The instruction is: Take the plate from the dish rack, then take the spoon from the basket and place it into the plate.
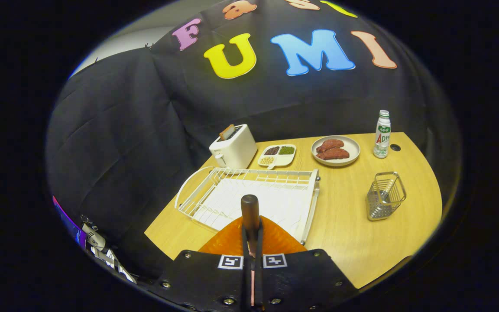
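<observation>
- Well, beyond my fingers to the left, the dish rack [249, 195] sits emptied.
- My gripper [250, 225] is clamped edge-on across the orange plate [275, 240] — carried clear.
- Ahead to the right, the spoon [383, 197] waits upright in the basket [386, 196] — handy for grabbing.

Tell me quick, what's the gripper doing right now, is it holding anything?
Gripper: shut on the orange plate, held edge-on between both fingers above the dish rack.

A white toaster [233, 147] with a slice of toast [227, 131] in its slot is seen at the far side of the wooden table [362, 242]. Beside it are set a divided tray of beans [277, 155] and a plate of meat [335, 150], with a small bottle [382, 134] standing further along.
</observation>
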A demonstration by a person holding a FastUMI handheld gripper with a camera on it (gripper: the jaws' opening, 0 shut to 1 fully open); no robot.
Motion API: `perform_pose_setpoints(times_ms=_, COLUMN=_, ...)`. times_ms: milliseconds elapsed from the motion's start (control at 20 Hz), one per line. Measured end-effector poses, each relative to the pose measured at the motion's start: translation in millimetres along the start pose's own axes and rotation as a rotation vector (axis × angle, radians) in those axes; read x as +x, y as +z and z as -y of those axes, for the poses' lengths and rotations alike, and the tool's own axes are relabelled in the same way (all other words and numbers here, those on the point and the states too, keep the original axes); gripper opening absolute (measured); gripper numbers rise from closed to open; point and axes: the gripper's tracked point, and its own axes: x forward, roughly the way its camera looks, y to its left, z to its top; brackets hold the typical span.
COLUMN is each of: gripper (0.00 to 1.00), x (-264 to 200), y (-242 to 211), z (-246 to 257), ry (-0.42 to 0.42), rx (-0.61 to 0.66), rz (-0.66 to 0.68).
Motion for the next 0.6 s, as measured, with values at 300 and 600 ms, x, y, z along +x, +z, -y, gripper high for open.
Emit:
perform_pose_setpoints(times_ms=300, gripper=0.02, x=19.1, y=-51.6, z=-21.0, ry=-0.052, rx=0.063, rz=-0.021)
perform_pose_setpoints(times_ms=600, gripper=0.06, x=19.3, y=-75.5, z=-25.6, ry=-0.154, rx=0.108, rz=0.059)
